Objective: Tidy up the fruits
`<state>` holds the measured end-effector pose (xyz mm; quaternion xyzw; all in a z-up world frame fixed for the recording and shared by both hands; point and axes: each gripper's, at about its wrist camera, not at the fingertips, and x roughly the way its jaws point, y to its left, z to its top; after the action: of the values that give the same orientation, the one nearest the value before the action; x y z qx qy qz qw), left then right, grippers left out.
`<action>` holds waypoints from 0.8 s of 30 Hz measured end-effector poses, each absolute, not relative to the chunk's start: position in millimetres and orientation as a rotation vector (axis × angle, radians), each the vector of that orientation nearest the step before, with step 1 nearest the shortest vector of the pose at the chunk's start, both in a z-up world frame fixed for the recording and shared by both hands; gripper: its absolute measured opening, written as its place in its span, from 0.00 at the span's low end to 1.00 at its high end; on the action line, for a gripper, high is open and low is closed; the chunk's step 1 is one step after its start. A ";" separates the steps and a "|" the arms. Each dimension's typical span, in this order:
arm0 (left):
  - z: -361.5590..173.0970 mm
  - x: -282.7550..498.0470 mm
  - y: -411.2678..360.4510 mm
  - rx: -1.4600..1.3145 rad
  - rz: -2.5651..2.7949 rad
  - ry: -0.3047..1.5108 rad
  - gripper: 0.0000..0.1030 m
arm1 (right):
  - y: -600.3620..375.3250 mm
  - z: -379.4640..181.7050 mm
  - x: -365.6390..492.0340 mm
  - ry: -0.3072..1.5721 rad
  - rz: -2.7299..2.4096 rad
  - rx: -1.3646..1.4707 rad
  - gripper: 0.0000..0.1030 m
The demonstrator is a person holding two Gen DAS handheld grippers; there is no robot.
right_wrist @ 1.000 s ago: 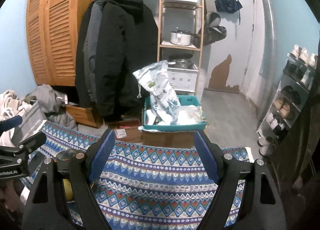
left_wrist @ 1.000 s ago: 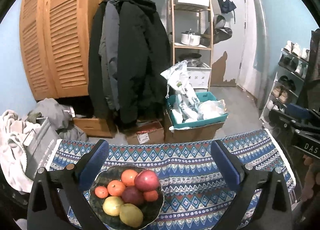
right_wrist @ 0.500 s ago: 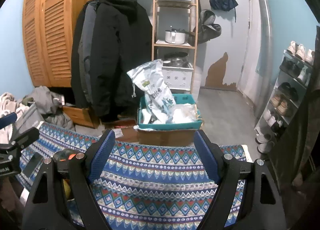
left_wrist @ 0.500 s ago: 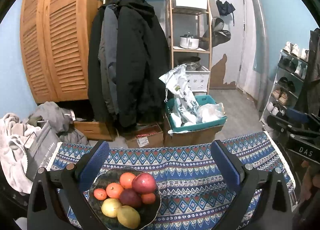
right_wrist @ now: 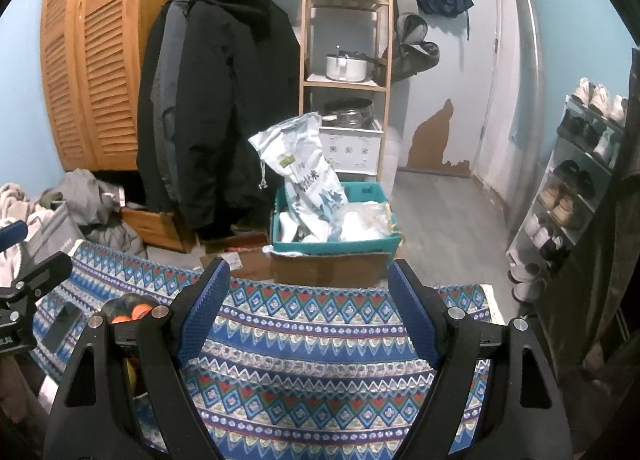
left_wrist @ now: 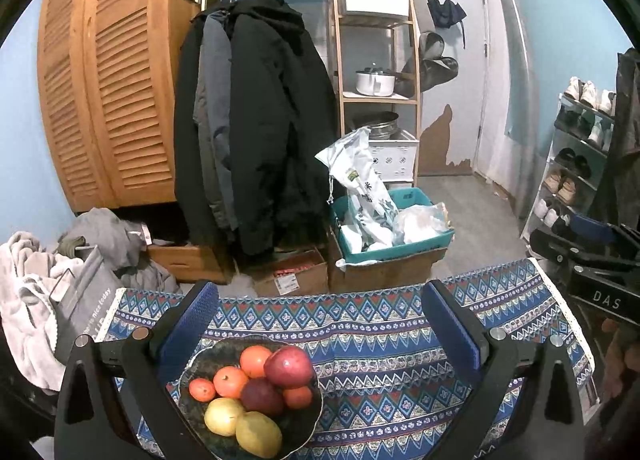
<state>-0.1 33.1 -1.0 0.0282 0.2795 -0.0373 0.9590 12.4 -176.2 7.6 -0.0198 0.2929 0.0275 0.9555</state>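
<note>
Blue-padded left tool (left_wrist: 320, 312) angled down over fruit bowl (left_wrist: 250, 392), wide, empty; right tool (right_wrist: 308, 292) likewise.

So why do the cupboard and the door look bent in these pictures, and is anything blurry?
Left wrist view: the fisheye lens bows the louvred cupboard and the door outward and leaves black corners; the fruit bowl is sharp. Right wrist view: the same bending, strongest at the shoe rack; the patterned cloth is crisp, with soft, even indoor light and no glare.
</note>
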 end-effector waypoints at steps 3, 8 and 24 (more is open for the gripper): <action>-1.3 -0.2 33.3 0.055 -0.074 0.565 0.99 | -176.2 7.8 12.3 0.594 0.055 -0.042 0.78; -2.2 -0.8 34.5 0.048 -0.072 0.572 0.99 | -177.6 7.3 13.0 0.591 0.054 -0.040 0.78; 0.3 1.3 34.1 0.054 -0.065 0.580 0.99 | -176.4 7.3 13.9 0.595 0.057 -0.042 0.78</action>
<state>1.3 34.1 0.3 0.0265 0.2860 -0.0318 0.9573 14.0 -176.4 7.3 -0.0205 0.2931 0.0280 0.9555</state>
